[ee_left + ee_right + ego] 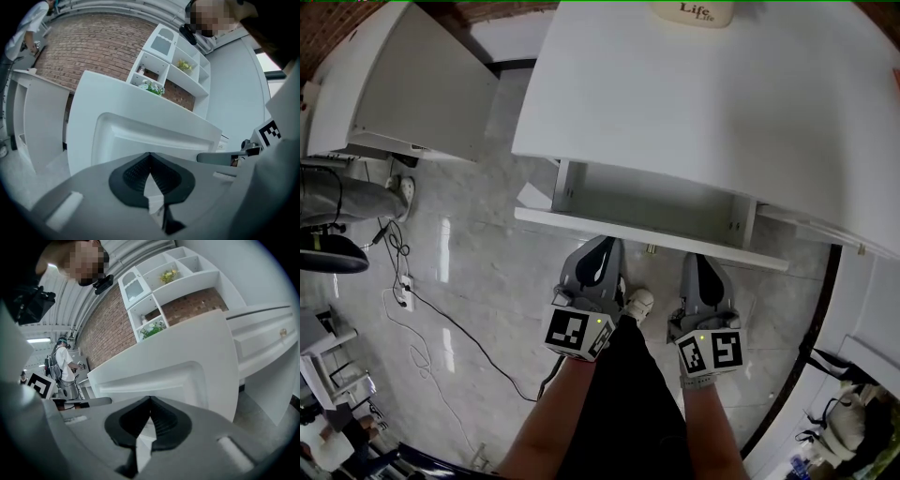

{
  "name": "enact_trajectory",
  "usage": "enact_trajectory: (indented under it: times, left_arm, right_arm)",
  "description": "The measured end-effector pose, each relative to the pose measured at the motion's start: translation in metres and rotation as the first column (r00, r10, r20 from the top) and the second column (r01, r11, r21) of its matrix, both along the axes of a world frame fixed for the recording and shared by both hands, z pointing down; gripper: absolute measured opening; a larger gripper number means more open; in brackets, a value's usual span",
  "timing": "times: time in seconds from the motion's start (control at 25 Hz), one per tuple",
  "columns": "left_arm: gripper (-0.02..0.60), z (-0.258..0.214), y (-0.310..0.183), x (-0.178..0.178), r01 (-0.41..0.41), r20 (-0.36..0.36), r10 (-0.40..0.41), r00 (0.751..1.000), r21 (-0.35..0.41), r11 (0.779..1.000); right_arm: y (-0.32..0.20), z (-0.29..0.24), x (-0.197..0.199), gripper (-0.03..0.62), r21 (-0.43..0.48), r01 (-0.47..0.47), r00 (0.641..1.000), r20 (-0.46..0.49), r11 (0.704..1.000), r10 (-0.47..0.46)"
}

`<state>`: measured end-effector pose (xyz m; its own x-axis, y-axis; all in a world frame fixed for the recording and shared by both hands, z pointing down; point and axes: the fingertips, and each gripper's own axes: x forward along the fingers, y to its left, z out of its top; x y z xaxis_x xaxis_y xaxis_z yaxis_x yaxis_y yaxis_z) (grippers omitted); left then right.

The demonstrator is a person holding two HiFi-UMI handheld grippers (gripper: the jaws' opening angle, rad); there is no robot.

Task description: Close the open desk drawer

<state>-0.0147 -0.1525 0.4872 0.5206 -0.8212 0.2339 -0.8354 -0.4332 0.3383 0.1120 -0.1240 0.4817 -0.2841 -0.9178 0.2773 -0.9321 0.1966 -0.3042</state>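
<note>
drawer (649,234): pulled out under desk (722,103) | left gripper (604,246), right gripper (697,261): jaws pressed together, nothing held, tips placed just at drawer front | risk: drawer may be skewed and jammed if pushed unevenly

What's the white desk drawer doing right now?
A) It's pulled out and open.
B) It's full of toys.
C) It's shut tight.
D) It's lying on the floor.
A: in the head view the drawer sticks out from under the desk top and you can see down into it. The left gripper and right gripper are just in front of it, jaws together.
</note>
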Motion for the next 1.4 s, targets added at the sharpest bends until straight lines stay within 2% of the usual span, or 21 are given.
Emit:
enact_trajectory:
  times: [0.44, 1.4]
  left_arm:
    - [0.002, 0.002, -0.018, 0.003, -0.007, -0.041, 0.006, 0.999, -0.014, 1.0]
    - [0.002, 0.002, -0.059, 0.012, -0.004, -0.039, 0.003, 0.999, -0.028, 1.0]
  right_arm:
    - [-0.019, -0.001, 0.004, 0.0, -0.021, -0.021, 0.999, 0.027, 1.0, 0.022]
    - [-0.059, 0.0, 0.013, 0.0, -0.035, -0.046, 0.997, 0.063, 0.998, 0.048]
